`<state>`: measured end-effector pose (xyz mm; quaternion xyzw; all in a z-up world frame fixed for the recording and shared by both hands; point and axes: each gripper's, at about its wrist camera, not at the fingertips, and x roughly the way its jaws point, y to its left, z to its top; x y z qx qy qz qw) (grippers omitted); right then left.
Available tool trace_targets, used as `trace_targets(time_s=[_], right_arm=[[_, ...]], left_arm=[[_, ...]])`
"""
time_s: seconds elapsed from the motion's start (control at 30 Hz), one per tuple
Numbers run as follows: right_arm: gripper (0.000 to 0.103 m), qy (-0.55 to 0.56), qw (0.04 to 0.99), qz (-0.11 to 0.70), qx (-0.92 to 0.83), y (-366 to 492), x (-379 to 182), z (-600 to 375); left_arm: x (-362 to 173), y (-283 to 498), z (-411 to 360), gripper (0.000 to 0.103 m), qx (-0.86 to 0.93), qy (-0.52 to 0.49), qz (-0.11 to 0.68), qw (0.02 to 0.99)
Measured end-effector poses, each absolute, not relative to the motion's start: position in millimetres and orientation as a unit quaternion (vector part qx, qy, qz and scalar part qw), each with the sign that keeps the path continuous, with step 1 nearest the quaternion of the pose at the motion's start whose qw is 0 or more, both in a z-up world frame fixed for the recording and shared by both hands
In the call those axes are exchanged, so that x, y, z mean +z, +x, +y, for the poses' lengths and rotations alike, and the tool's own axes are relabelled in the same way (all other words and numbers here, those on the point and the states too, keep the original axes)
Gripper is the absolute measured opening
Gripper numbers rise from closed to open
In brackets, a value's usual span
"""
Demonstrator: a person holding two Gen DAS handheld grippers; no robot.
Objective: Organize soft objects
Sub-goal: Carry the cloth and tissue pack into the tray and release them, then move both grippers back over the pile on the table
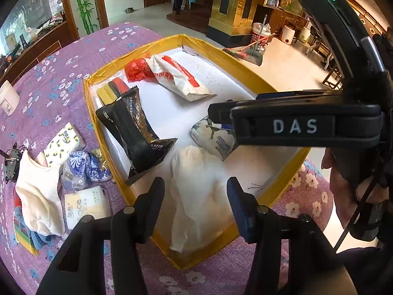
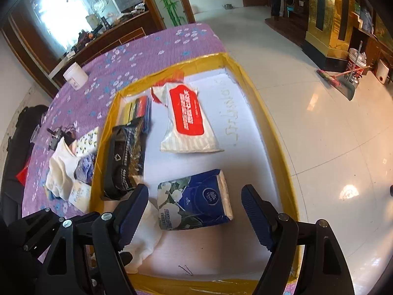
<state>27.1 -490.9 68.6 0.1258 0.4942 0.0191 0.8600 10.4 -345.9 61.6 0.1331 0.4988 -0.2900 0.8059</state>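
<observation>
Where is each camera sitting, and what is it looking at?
Left wrist camera: sits on the left gripper, looks down into the yellow-edged tray at a white cloth; shows its own open fingers, the right gripper and a hand.
Right wrist camera: sits on the right gripper, looks down at a blue tissue pack; shows its own open fingers.
Both share: tray, cloth, tissue pack, black packet.

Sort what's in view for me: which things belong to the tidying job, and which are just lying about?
Job:
yellow-edged tray
white cloth
blue tissue pack
black packet
wipes pack
cream cloth

Lying about:
white tub
broom
</observation>
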Motion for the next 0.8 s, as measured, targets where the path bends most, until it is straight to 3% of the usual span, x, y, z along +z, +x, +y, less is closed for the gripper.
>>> trace_targets(time_s=[0.1,0.37,0.8], right_arm=[[0.082,0.139,0.862,0.488,0.015,24.0,72.3,-496.3],[0.082,0.159,0.86,0.484,0.013,20.8,74.7,-501.2],[0.082,0.165,0.864,0.476,0.018,20.2,81.3,-497.8]], left_arm=[[64.9,9.7,-343.6,0.061,-0.289,0.129,0.494,0.81],[73.8,6.2,-337.2,0.066,-0.287,0.121,0.484,0.818],[90.4,9.8,-317.8,0.067,-0.274,0.089,0.471,0.834]])
